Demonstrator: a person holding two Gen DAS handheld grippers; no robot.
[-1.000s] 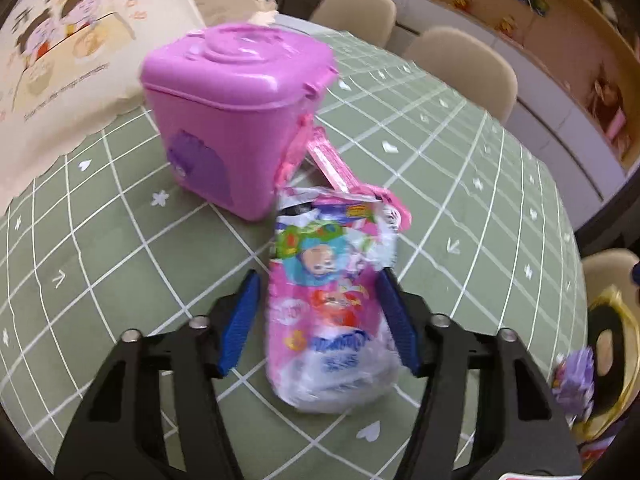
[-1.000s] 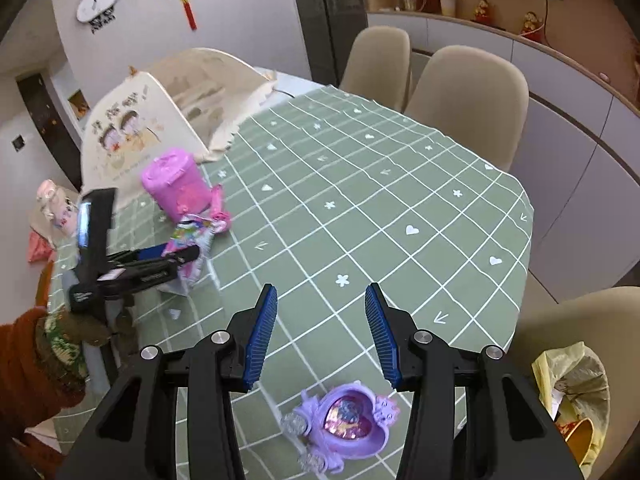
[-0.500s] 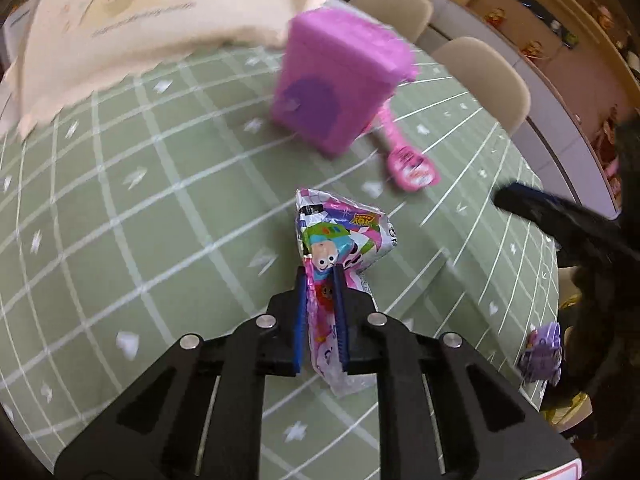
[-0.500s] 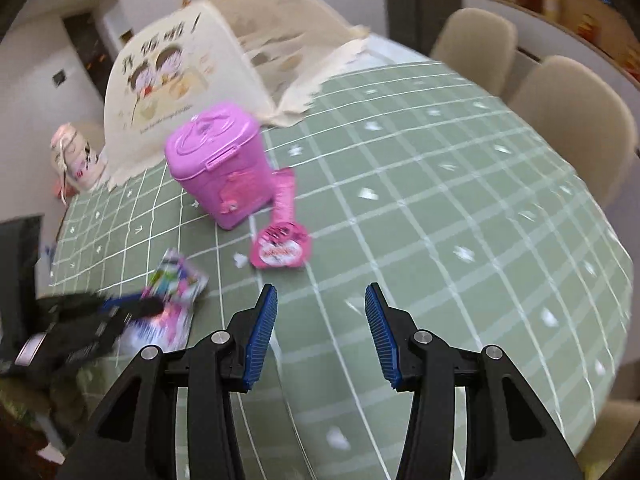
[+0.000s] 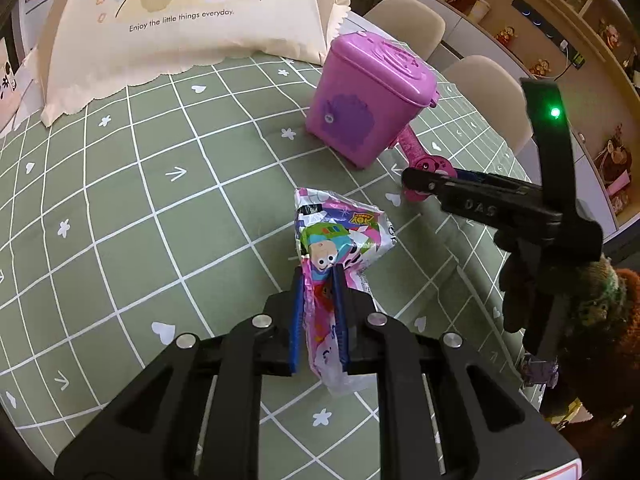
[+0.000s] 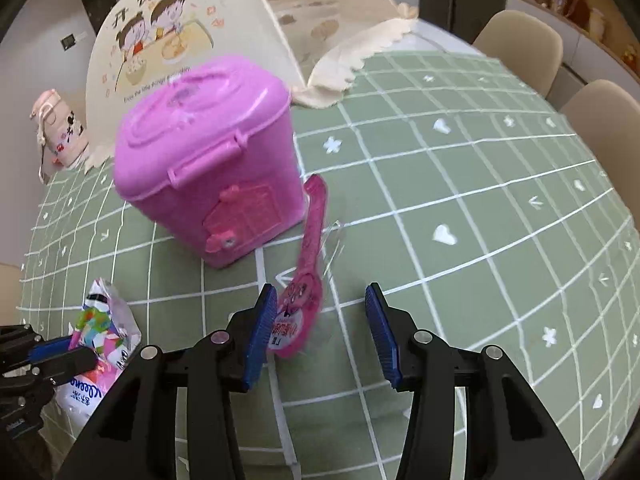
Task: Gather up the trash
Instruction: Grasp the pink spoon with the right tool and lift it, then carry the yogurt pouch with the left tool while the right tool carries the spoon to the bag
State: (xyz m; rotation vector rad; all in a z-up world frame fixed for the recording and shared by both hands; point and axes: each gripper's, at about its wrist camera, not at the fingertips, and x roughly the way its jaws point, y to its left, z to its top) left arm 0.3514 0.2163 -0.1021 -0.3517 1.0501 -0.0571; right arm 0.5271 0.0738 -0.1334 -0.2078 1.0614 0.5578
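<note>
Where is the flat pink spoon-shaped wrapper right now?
In the right wrist view the flat pink spoon-shaped wrapper lies on the green checked tablecloth, beside the pink plastic toy bin, its round end by the open right gripper.

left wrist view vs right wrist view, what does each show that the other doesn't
Only the left wrist view shows the purple patch on the bin's side. Only the right wrist view shows the bottle beside the food cover. Both show the pink bin, the snack wrapper in the left gripper, and the pink spoon-shaped packet by the open right gripper.

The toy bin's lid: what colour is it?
Pink, matching the bin body; clearest in the right wrist view.
</note>
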